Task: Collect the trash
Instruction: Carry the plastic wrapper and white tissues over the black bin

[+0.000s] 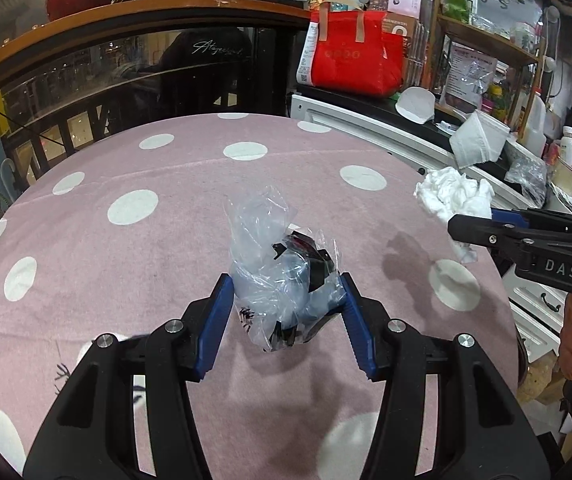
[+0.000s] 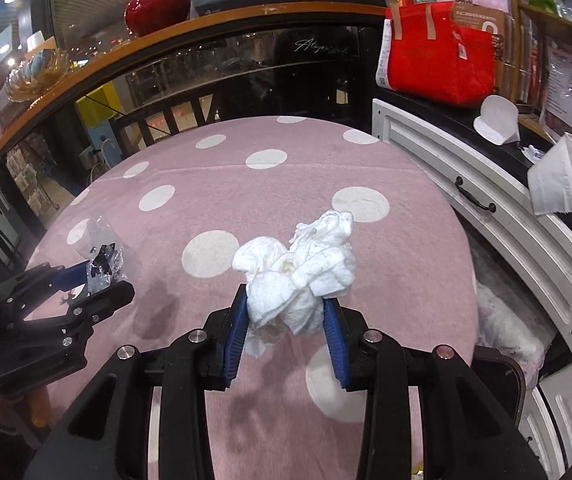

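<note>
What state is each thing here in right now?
Left gripper: shut on the plastic bag.
Plastic bag: crumpled, clamped between the blue pads.
Right gripper: shut on the tissue.
Tissue: wadded, clamped, above the cloth.
Red bag: upright on the counter.
Drawers: closed.

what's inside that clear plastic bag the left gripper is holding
Inside the clear plastic bag, held between the left gripper fingers, are black scraps, some with a bit of red. The crumpled plastic hides what they are.
</note>
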{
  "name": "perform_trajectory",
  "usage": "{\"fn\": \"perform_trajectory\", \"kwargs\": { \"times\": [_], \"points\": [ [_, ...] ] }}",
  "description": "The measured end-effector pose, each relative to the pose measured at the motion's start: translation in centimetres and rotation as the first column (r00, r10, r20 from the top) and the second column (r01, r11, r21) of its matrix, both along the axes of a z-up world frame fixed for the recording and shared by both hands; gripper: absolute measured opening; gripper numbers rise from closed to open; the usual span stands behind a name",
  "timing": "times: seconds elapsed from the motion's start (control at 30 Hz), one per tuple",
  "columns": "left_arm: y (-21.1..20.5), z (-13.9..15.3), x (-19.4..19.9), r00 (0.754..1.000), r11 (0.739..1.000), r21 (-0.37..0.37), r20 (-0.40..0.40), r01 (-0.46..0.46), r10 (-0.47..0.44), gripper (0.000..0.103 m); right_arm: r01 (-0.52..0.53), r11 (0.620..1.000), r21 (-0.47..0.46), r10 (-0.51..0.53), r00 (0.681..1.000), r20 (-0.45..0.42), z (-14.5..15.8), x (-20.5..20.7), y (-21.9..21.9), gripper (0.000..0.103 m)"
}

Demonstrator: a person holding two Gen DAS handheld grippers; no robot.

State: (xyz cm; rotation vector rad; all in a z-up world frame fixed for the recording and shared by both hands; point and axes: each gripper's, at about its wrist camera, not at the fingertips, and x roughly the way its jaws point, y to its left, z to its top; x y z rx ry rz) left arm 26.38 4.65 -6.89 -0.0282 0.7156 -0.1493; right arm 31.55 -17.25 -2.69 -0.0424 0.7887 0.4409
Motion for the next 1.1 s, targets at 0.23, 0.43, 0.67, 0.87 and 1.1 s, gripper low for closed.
{"fn": "perform_trajectory", "kwargs": {
  "times": [0.23, 0.43, 0.67, 0.87, 1.1],
  "points": [
    [-2.0, 0.5, -2.2, 1.000, 0.999, -0.017, 0.010, 0.027, -0.027, 0.054, 0.045, 0.999, 0.018, -0.046, 0.999, 0.025, 0.2, -3.0, -2.8, 0.035],
    [-4.1, 0.7, -3.7, 0.998, 0.998, -0.025, 0.014, 0.055, -0.055, 0.054, 0.079, 0.996, 0.029, -0.080, 0.996, 0.036, 0.1, -5.5, -5.1, 0.035],
    [-6.6, 0.7, -5.0, 0.995, 0.994, -0.030, 0.013, 0.103, -0.102, 0.054, 0.146, 0.988, 0.046, -0.148, 0.988, 0.035, -0.5, -7.8, -8.4, 0.035],
    [-9.1, 0.9, -5.9, 0.988, 0.987, -0.033, 0.021, 0.155, -0.154, 0.054, 0.223, 0.973, 0.062, -0.225, 0.974, 0.021, -1.0, -9.8, -12.0, 0.035],
    [-12.0, 0.9, -6.8, 0.976, 0.975, -0.043, 0.016, 0.220, -0.219, 0.054, 0.323, 0.944, 0.068, -0.323, 0.946, -0.009, -2.3, -11.8, -16.3, 0.035]
  ]
}}
